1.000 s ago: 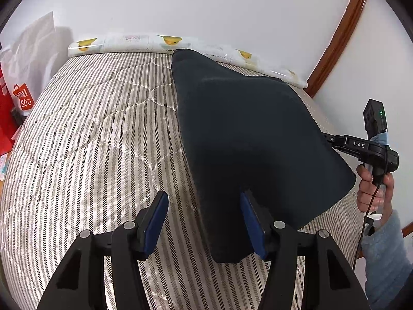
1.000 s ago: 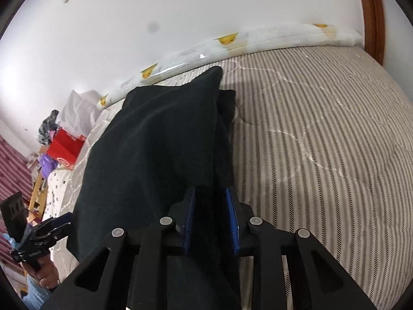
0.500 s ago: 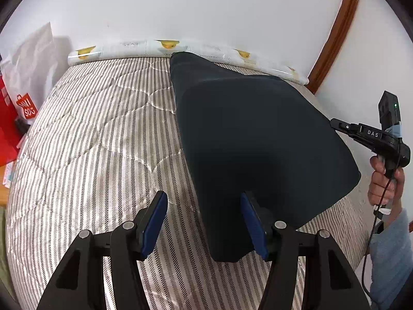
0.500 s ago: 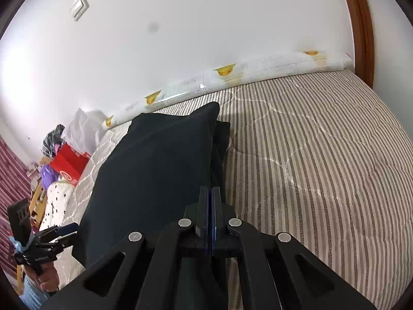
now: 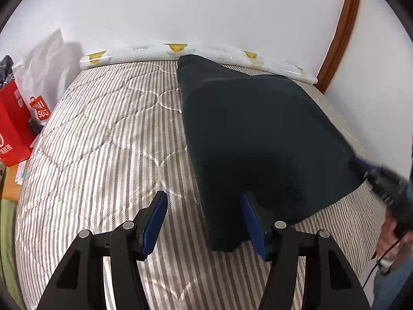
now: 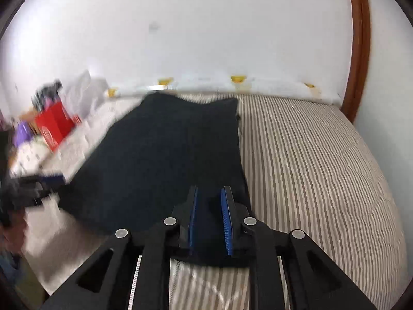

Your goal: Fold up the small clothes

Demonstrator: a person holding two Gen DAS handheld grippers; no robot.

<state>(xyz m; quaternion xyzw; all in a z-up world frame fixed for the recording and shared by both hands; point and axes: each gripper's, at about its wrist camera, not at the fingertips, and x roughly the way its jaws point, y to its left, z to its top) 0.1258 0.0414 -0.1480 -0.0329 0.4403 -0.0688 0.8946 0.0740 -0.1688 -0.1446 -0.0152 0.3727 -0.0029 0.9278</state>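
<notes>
Black claw [image 5: 204, 226]; blue pads [image 5: 155, 222]; silver screws [image 5: 128, 225]

Motion blur smears the right gripper [image 5: 361, 166] and the hand [image 5: 395, 235] holding it at the dark garment [image 5: 258, 134]'s right corner in the left wrist view, so their outlines cannot be read. Left of the garment in the right wrist view, the left gripper [image 6: 51, 178], red bag [image 6: 54, 124] and surrounding clutter dissolve into streaks. The garment's folded underside stays hidden against the striped mattress [image 5: 103, 139].
</notes>
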